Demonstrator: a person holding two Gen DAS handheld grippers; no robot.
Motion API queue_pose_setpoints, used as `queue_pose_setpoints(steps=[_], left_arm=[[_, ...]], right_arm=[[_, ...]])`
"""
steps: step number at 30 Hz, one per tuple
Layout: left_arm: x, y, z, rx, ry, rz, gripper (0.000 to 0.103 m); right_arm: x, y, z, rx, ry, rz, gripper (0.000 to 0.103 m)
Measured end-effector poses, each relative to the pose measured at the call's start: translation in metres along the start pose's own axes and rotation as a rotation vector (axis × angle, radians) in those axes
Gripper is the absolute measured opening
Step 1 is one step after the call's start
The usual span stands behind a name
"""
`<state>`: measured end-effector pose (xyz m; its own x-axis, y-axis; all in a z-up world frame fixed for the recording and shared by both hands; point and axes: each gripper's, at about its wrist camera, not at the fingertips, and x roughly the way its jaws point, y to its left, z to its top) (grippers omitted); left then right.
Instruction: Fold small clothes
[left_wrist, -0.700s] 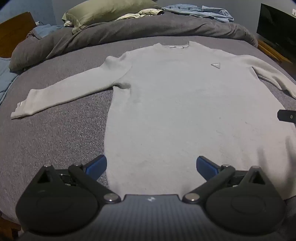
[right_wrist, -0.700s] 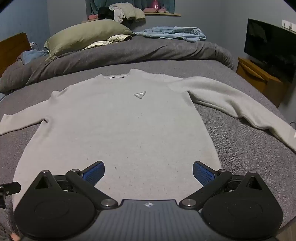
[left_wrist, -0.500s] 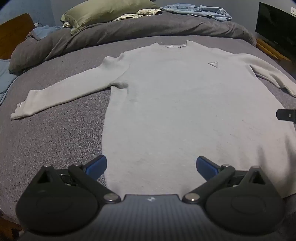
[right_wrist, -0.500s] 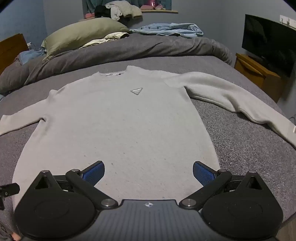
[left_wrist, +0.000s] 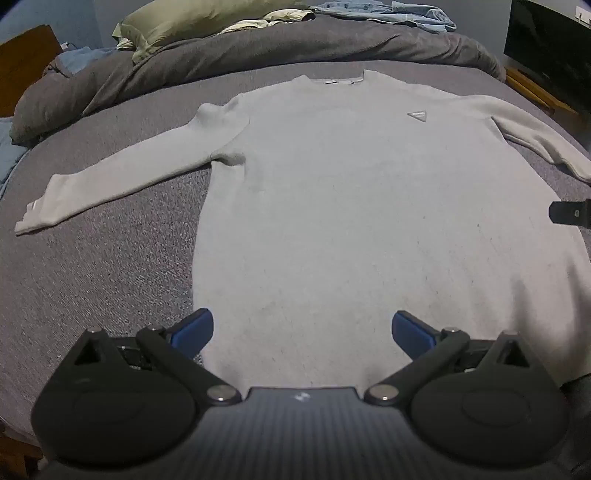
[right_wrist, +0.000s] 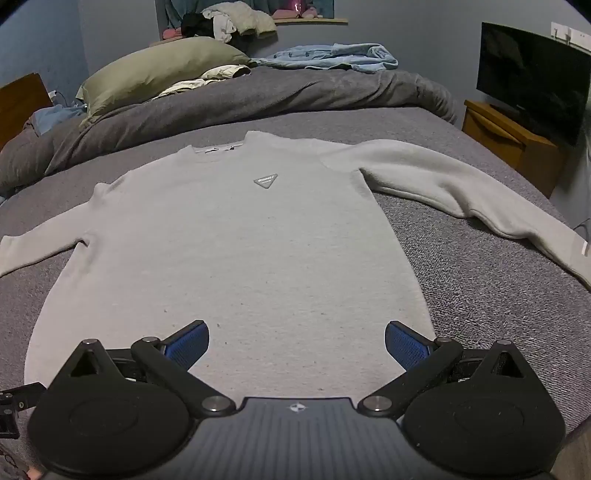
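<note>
A light grey long-sleeved sweater (left_wrist: 351, 206) lies flat, front up, on a grey bed, both sleeves spread out; it also shows in the right wrist view (right_wrist: 240, 251). A small triangular badge (right_wrist: 265, 181) sits on its chest. My left gripper (left_wrist: 302, 330) is open and empty above the hem's left part. My right gripper (right_wrist: 297, 341) is open and empty above the hem's right part. The left sleeve (left_wrist: 122, 184) reaches left, the right sleeve (right_wrist: 461, 192) reaches right.
A bunched dark grey duvet (right_wrist: 258, 96), a green pillow (right_wrist: 159, 70) and blue clothes (right_wrist: 332, 55) lie at the far end of the bed. A TV (right_wrist: 532, 74) on a wooden cabinet (right_wrist: 509, 140) stands to the right. The bed cover (left_wrist: 92, 266) lies bare left of the sweater.
Both grippers have drifted slightly, so the sweater sits a little differently in each view. Both stay open and the sweater has not moved.
</note>
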<state>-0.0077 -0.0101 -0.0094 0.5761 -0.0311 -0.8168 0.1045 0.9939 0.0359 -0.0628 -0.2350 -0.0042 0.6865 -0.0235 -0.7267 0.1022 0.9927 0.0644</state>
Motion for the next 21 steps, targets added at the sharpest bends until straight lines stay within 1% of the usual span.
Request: queue_pose_setpoints(steps=[6, 21], left_arm=[[0.0029, 0.0035, -0.0012, -0.012, 0.01, -0.008, 0.103], [0.0016, 0.0032, -0.0021, -0.007, 0.018, -0.018, 0.103]], right_arm=[[0.0035, 0.0018, -0.0009, -0.011, 0.014, 0.006, 0.103], [0.0045, 0.001, -0.0015, -0.011, 0.024, 0.008, 0.103]])
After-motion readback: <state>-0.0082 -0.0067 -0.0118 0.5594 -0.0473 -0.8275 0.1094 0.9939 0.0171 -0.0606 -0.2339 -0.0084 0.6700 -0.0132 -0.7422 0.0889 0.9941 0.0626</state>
